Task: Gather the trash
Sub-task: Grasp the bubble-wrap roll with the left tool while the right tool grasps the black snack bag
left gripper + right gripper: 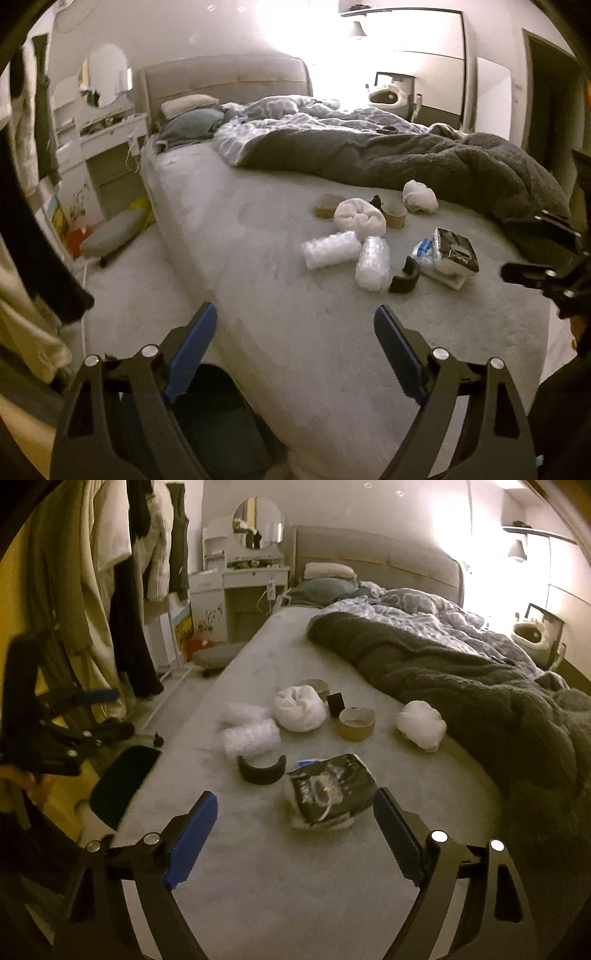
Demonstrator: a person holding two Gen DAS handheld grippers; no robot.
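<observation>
Trash lies on the grey bed sheet point(258, 258): two clear bubble-wrap rolls point(330, 249) point(251, 738), two white crumpled wads point(360, 218) point(300, 709), two cardboard tape rings point(395, 216) point(355, 723), a black curved piece point(404, 275) point(262, 770) and a black-and-white plastic package point(448, 256) point(328, 794). My left gripper point(295, 325) is open and empty, above the bed's near corner. My right gripper point(295, 808) is open, hovering just short of the package, its fingertips to either side of the package.
A dark bin point(214, 417) point(122, 779) stands on the floor at the bed's near left corner. A rumpled dark blanket point(443, 672) covers the bed's right side. Clothes hang on a rack point(110, 590) at left. A white dresser point(240, 587) stands by the headboard.
</observation>
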